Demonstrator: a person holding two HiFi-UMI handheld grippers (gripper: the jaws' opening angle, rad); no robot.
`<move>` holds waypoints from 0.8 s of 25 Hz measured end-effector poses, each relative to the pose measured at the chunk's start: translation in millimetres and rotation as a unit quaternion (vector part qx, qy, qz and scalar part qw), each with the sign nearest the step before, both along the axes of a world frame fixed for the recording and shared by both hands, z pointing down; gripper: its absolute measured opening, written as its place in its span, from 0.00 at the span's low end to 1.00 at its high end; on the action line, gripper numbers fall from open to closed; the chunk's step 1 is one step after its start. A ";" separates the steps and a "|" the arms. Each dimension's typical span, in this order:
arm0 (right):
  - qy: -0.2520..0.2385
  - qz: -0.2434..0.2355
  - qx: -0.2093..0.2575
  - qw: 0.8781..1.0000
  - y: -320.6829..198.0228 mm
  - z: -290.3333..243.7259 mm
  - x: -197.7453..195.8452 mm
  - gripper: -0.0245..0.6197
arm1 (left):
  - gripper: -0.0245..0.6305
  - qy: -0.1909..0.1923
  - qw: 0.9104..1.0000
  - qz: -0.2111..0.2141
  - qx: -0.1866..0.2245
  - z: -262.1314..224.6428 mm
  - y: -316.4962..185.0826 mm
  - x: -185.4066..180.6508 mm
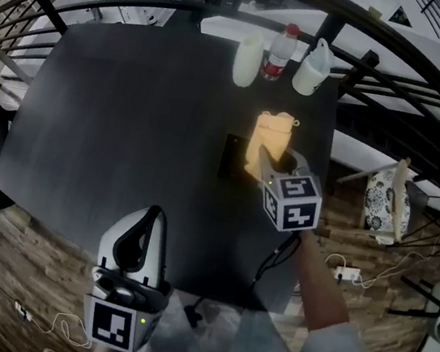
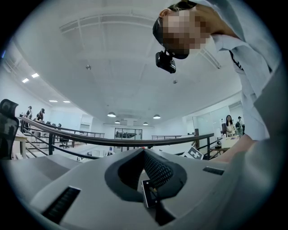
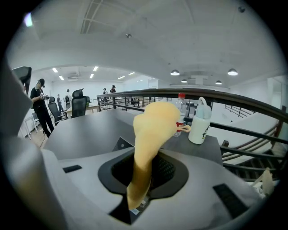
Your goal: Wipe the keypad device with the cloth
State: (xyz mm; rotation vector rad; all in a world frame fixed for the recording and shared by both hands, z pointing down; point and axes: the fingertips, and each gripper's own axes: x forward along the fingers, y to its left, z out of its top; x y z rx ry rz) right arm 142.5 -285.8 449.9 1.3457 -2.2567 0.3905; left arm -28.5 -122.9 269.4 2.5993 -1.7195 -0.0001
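Observation:
A yellow cloth (image 1: pixel 272 135) hangs bunched over the right part of the black table (image 1: pixel 130 117), with my right gripper (image 1: pixel 265 156) shut on it. In the right gripper view the cloth (image 3: pixel 153 128) rises out of the closed jaws of that gripper (image 3: pixel 143 167). The keypad device (image 1: pixel 232 158) is a dark flat slab lying just left of the cloth and partly under it; one corner of the device (image 3: pixel 122 143) shows beyond the jaws. My left gripper (image 1: pixel 155 212) is held at the table's near edge, shut and holding nothing. It (image 2: pixel 145 155) points up at the ceiling.
A white jug (image 1: pixel 249 61), a red-capped water bottle (image 1: pixel 279 53) and a white bottle (image 1: pixel 314 66) stand at the table's far edge. Black railings curve behind and to the right. A power strip (image 1: pixel 346 274) and cables lie on the wooden floor.

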 end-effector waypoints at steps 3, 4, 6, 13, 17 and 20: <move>-0.004 0.014 -0.003 1.000 3.0 1.1 12.9 0.15 | 0.06 0.002 1.000 0.008 0.001 -0.5 -1.5 6.7; -0.005 0.019 -0.004 1.000 3.7 1.1 17.0 0.15 | 0.06 0.001 1.000 0.011 0.001 -0.7 -2.0 8.6; -0.008 0.028 -0.006 1.000 5.5 1.2 25.3 0.15 | 0.06 0.001 1.000 0.015 0.001 -0.7 -2.7 11.9; -0.009 0.052 -0.013 0.999 15.3 7.0 53.9 0.15 | 0.06 0.003 1.000 0.030 0.003 -1.4 -5.3 27.2; -0.006 0.064 -0.019 0.998 19.4 11.4 70.8 0.15 | 0.06 0.003 0.999 0.036 0.003 -0.6 -6.8 34.9; -0.006 0.076 -0.016 0.997 21.7 10.2 84.0 0.15 | 0.06 0.001 0.999 0.040 0.004 0.0 -7.3 38.5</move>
